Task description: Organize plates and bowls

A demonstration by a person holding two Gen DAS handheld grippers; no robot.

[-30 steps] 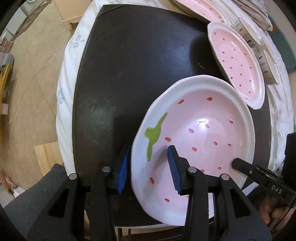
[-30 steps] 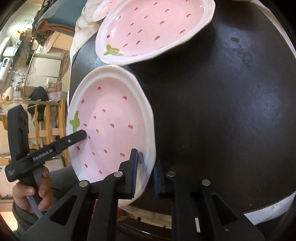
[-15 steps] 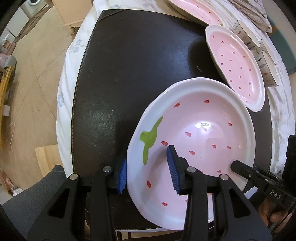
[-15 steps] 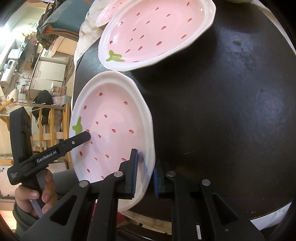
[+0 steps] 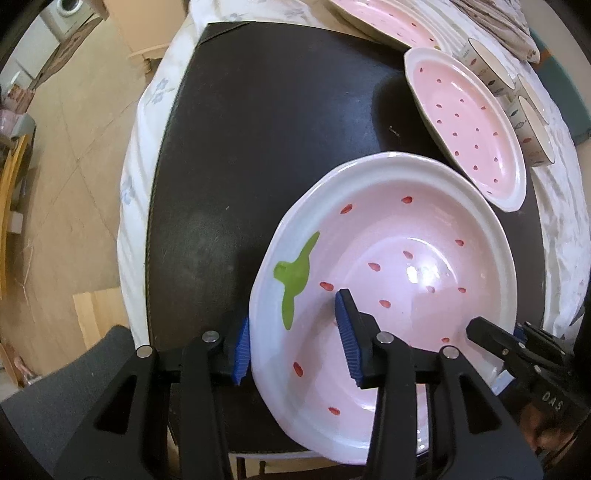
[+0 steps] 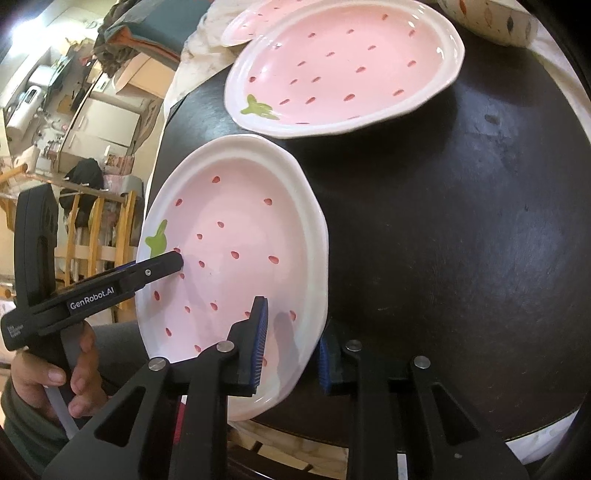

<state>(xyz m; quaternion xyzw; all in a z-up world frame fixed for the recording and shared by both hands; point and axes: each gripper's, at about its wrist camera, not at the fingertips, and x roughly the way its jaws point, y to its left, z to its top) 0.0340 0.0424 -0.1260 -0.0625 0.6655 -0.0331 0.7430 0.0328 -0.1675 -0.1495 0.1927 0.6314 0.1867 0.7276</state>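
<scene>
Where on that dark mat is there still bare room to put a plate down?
The dark mat is bare across its middle and left, between the flowered tablecloth edge and the held strawberry plate. The far right is crowded: a second strawberry plate, patterned cups and more plates behind.

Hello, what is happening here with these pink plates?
A person holds a gripper in each hand and is handling one pink strawberry plate over the dark mat. The left gripper has its jaws across the plate's rim. The right gripper has just been opening its jaws, with the rim between them. A second plate lies farther back.
</scene>
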